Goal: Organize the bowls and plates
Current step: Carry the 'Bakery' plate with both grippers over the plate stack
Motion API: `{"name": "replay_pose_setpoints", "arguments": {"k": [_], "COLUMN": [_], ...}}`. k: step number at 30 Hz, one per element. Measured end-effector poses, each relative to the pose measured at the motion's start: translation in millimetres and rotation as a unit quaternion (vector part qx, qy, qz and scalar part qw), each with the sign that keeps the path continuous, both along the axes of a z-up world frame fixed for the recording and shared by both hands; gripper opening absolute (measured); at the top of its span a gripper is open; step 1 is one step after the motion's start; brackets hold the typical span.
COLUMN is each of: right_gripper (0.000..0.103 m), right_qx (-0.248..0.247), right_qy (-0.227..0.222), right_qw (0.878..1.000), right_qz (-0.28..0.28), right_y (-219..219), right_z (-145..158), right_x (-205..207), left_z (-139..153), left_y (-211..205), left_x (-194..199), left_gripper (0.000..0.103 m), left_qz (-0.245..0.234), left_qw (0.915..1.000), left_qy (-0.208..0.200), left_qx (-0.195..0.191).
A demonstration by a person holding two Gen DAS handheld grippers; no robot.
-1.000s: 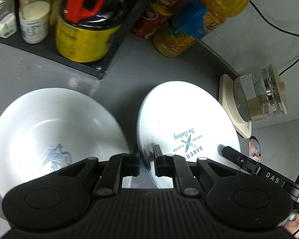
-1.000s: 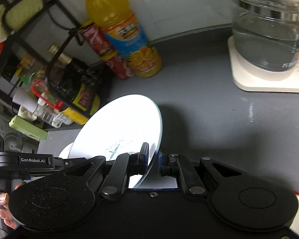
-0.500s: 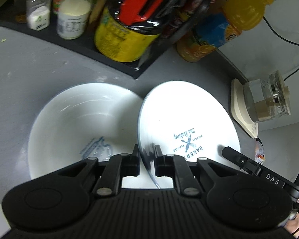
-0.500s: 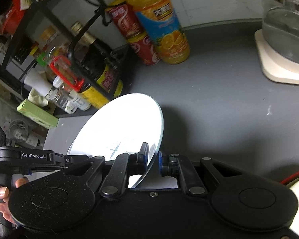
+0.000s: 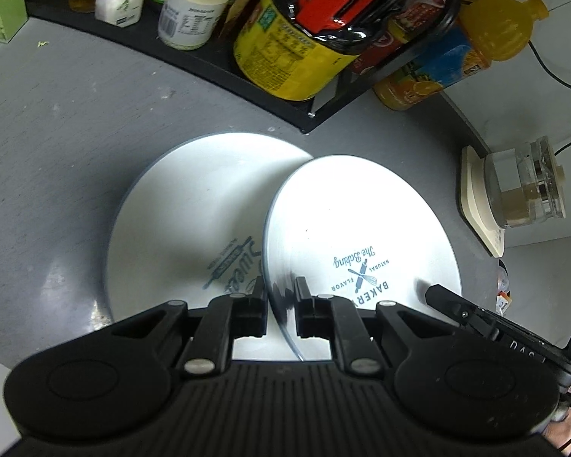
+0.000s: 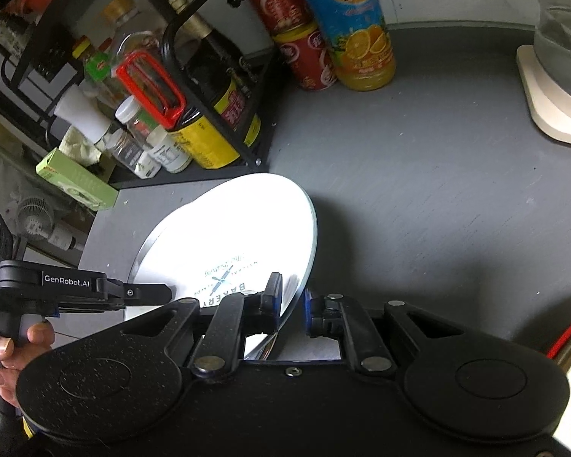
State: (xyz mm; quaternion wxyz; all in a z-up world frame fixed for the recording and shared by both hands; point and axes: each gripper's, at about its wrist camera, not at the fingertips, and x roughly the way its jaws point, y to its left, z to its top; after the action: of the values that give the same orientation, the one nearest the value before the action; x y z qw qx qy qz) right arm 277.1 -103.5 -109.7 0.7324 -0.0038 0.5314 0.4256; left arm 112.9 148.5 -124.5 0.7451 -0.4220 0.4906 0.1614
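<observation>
Grippers left [image 5: 279, 297] and right [image 6: 292, 297] both pinch the tilted plate [image 5: 361, 228], which hides part of the bowl [image 5: 194, 221].

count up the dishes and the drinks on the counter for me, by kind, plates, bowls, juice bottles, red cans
Plates: 1, the printed plate gripped by both the left gripper and the right gripper.
Bowls: 1, the white bowl beneath it.
Juice bottles: 1, the orange juice bottle.
Red cans: 2, red cans stacked.
Total: 5
</observation>
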Motion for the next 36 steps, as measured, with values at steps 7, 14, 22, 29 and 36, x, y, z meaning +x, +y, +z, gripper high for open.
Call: {"name": "replay_pose_setpoints", "arguments": {"k": [7, 14, 22, 29, 36], "right_gripper": [0.011, 0.011, 0.011, 0.007, 0.006], "right_qx": [-0.01, -0.028, -0.055, -0.064, -0.066], "right_qy": [0.001, -0.004, -0.02, -0.03, -0.032], "right_qw": [1.0, 0.999, 0.998, 0.997, 0.997], "right_qz": [0.012, 0.029, 0.031, 0.024, 0.015], "right_y": [13, 26, 28, 32, 33], "right_z": [-6, -10, -15, -17, -17], "right_x": [-11, -22, -30, -32, -29], "left_z": [-10, -21, -34, -38, -8], "left_y": [8, 16, 16, 19, 31], "left_x": [-13, -25, -26, -19, -19], "left_gripper": [0.012, 0.013, 0.017, 0.017, 0.021], "left_qz": [0.006, 0.01, 0.0, -0.018, -0.017], "left_qw": [0.9999, 0.9996, 0.9992, 0.9983, 0.9984], "left_qy": [0.01, 0.022, 0.037, 0.055, 0.042], "left_qx": [-0.002, -0.012, -0.017, -0.004, 0.032]}}
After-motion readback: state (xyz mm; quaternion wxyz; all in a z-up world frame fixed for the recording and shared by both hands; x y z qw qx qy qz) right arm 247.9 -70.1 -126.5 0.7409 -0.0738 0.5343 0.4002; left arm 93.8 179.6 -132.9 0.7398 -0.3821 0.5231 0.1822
